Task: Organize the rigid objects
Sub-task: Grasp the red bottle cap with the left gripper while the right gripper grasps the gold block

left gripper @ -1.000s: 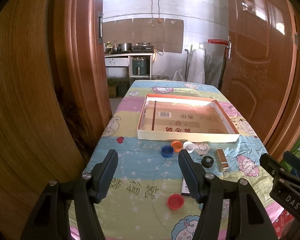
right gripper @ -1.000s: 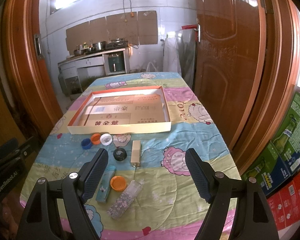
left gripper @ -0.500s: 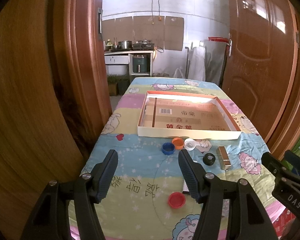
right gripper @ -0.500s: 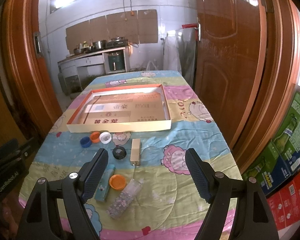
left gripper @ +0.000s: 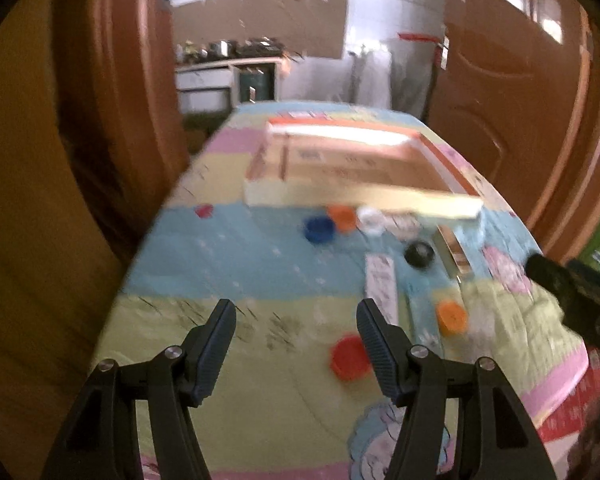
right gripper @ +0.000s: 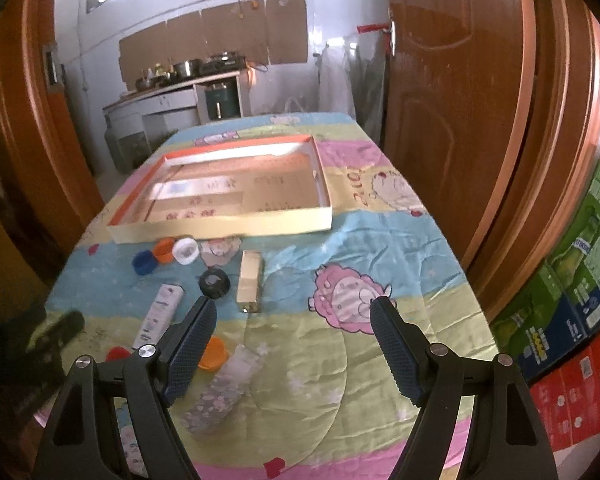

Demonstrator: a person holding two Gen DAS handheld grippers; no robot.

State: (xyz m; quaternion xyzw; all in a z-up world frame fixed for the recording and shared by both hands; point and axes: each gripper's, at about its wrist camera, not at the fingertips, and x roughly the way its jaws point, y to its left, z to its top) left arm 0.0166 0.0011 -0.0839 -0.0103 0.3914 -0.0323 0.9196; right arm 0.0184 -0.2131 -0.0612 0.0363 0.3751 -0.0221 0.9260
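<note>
Both grippers, left point(left gripper: 296, 322) and right point(right gripper: 294, 322), hover level above the table point(right gripper: 400, 248) (jaws spread, nothing held).

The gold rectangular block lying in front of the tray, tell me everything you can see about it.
The gold block is a slim rectangular bar, pale gold and somewhat shiny, metallic-looking, with a small round fitting on its near end. It lies flat on the quilted cloth, long axis pointing toward the shallow tray but short of it. The black ring sits just left, apart. Nothing grips it.
</note>
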